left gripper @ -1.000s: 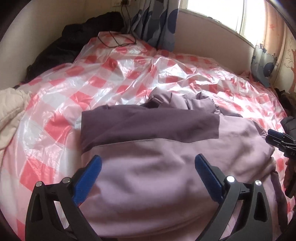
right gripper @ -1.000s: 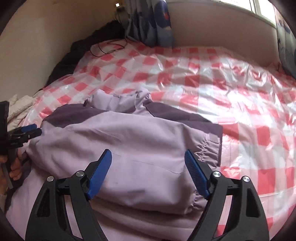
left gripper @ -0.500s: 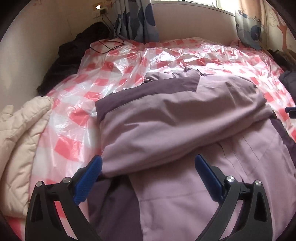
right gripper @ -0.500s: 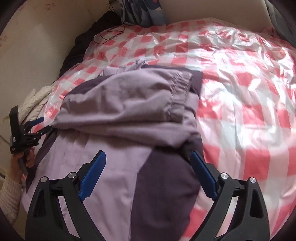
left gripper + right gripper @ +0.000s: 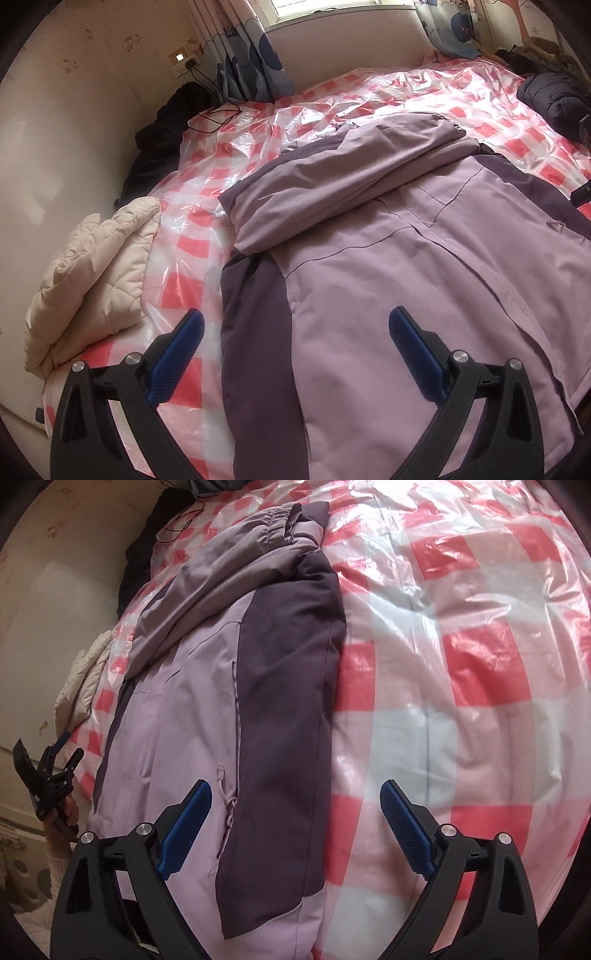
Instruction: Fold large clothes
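The lilac and dark purple jacket (image 5: 388,258) is lying flat on the checked plastic sheet (image 5: 229,158) covering the bed, with both sleeves (image 5: 332,177) already crossed over its upper half. It is looking padded and soft, bulky rather than heavy, with a smooth shell that is likely sliding easily on the plastic. The hem corners, at the near end of the jacket, are offering the best hold.

The left gripper (image 5: 295,354) is hanging wide and empty over the jacket's near left edge. The right gripper (image 5: 295,827) is also standing wide, with nothing between its fingers, over the jacket's dark right side panel.

The left view is showing the cream quilted coat (image 5: 92,266) left of the jacket and a dark coat (image 5: 554,99) beyond its right shoulder. The right view is showing the jacket's zip pull and, blurred at the picture's edge, probably the person's hand on the left gripper.
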The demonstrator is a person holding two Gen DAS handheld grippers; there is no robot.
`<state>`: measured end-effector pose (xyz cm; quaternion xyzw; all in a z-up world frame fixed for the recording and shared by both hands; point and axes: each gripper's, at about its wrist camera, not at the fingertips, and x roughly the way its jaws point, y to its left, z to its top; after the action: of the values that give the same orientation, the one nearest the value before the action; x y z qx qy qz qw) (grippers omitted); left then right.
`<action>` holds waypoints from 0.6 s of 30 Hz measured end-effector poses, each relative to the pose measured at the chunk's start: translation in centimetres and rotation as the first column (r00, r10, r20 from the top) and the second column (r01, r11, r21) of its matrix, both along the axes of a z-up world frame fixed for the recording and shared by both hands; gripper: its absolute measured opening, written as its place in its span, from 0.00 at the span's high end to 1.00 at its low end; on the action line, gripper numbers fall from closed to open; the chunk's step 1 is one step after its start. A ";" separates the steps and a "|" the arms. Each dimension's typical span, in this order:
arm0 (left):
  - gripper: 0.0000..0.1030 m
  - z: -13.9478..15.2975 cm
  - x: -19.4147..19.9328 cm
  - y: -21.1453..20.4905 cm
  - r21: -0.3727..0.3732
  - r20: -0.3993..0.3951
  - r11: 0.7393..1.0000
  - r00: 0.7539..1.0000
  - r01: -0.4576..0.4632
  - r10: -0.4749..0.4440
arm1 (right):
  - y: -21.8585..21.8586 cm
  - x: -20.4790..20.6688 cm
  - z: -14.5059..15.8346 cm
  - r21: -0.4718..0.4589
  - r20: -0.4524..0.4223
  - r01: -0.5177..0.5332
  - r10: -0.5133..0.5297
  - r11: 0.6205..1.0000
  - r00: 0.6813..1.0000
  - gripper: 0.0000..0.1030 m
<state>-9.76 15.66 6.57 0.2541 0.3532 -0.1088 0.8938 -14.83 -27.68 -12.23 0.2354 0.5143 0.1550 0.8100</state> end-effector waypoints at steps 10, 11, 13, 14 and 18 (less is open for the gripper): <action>0.07 1.4 -5.1 0.8 0.035 0.064 0.999 0.998 0.000 -0.003 | 1.4 -3.1 0.0 -0.025 -0.025 -0.039 0.038 0.999 0.999 0.13; 0.07 1.5 -5.4 1.0 0.030 0.066 1.000 0.998 0.000 -0.002 | 1.5 -3.3 -0.1 -0.027 -0.028 -0.039 0.038 0.999 0.999 0.13; 0.07 1.5 -5.9 1.2 0.021 0.063 1.000 0.998 -0.002 0.000 | 1.5 -3.7 -0.3 -0.027 -0.039 -0.041 0.040 0.999 0.998 0.13; 0.07 1.5 -6.2 1.4 0.017 0.060 1.000 0.998 -0.004 0.003 | 1.5 -3.9 -0.4 -0.028 -0.045 -0.043 0.042 0.999 0.998 0.13; 0.07 1.2 -7.2 1.8 0.040 0.068 0.999 0.998 -0.018 0.015 | 1.4 -4.8 -0.7 -0.026 -0.055 -0.046 0.044 0.999 0.997 0.13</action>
<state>-16.93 17.46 7.80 0.2729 0.3268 -0.0854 0.9008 -19.58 -26.29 -12.94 0.2170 0.5435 0.1597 0.7950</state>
